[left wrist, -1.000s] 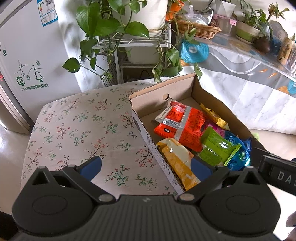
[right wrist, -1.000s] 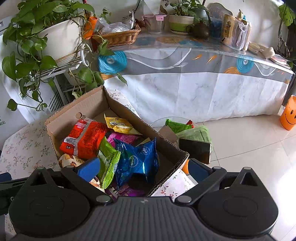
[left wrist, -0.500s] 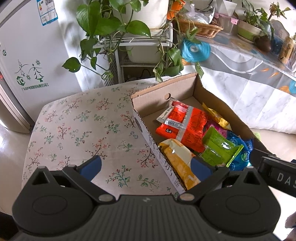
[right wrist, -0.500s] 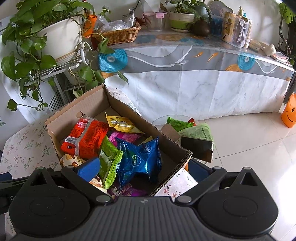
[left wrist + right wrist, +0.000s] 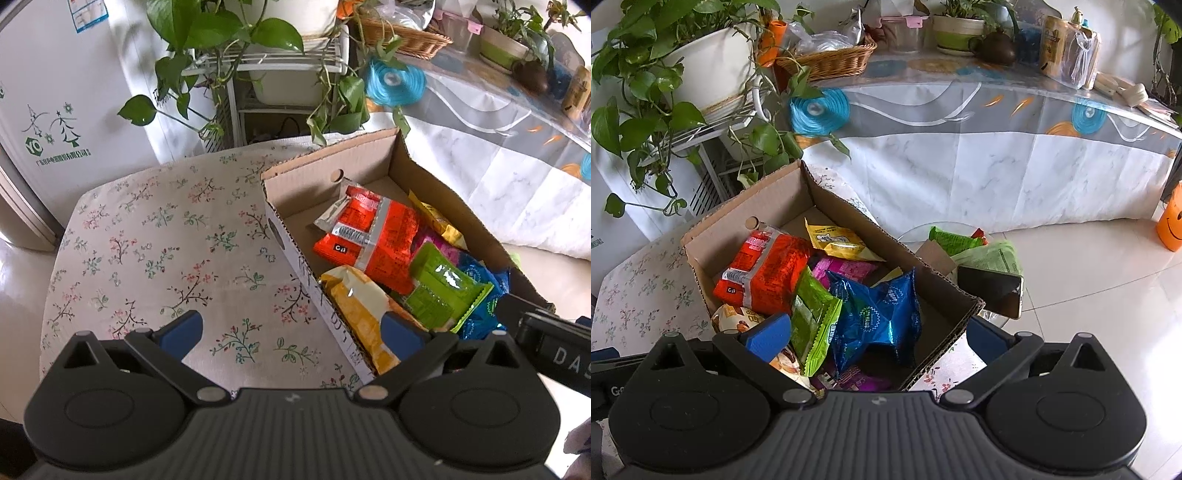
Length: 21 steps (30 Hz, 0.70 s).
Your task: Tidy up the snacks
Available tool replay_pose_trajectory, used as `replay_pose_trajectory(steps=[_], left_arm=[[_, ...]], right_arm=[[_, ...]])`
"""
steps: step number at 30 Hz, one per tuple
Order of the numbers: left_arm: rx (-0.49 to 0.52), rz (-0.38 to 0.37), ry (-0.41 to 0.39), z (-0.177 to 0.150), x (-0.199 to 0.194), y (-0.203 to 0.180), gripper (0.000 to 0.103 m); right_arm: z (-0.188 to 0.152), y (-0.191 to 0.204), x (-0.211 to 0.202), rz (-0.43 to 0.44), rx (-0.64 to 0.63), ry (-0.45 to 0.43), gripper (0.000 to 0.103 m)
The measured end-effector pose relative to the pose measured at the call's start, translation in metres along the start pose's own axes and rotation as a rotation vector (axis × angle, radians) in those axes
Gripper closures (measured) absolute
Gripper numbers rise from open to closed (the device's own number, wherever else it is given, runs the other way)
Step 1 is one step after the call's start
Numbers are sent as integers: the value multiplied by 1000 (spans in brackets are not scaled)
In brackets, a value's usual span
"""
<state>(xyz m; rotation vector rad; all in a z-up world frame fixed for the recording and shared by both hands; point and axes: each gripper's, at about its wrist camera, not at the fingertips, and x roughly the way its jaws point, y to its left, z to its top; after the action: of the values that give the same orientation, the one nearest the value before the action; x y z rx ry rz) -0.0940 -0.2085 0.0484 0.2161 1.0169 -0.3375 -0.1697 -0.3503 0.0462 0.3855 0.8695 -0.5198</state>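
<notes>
A cardboard box (image 5: 280,236) (image 5: 849,206) sits on a small floral-cloth table (image 5: 155,240). It holds several snack packs: an orange-red pack (image 5: 373,240) (image 5: 764,269), a yellow-white pack (image 5: 362,306), a lime-green pack (image 5: 439,288) (image 5: 812,314), a blue pack (image 5: 882,314), a yellow pack (image 5: 834,240) and a pink pack (image 5: 842,267). My left gripper (image 5: 291,328) is open and empty above the box's near-left wall. My right gripper (image 5: 879,336) is open and empty above the box's near end.
A potted vine on a white wire stand (image 5: 273,62) stands behind the table. A long table with a marbled cloth (image 5: 979,155) holds a wicker basket (image 5: 827,62) and pots. A phone (image 5: 990,291) and green packs (image 5: 953,240) lie right of the box. A white fridge (image 5: 48,110) is at left.
Both grippers have drifted slightly, so the box sits a little lower and closer in both views. Nothing was taken hold of or let go.
</notes>
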Motion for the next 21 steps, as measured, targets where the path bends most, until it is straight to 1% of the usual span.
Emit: replay_pose_trajectory(steps=[8, 12, 21], left_arm=[[22, -16, 18, 2, 4, 1, 1], [47, 7, 6, 1, 3, 1, 1], [80, 25, -35, 2, -1, 0, 1]], right_arm=[[0, 1, 2, 3, -8, 12, 0], [0, 3, 3, 10, -20, 16, 0], [1, 4, 3, 14, -23, 17, 0]])
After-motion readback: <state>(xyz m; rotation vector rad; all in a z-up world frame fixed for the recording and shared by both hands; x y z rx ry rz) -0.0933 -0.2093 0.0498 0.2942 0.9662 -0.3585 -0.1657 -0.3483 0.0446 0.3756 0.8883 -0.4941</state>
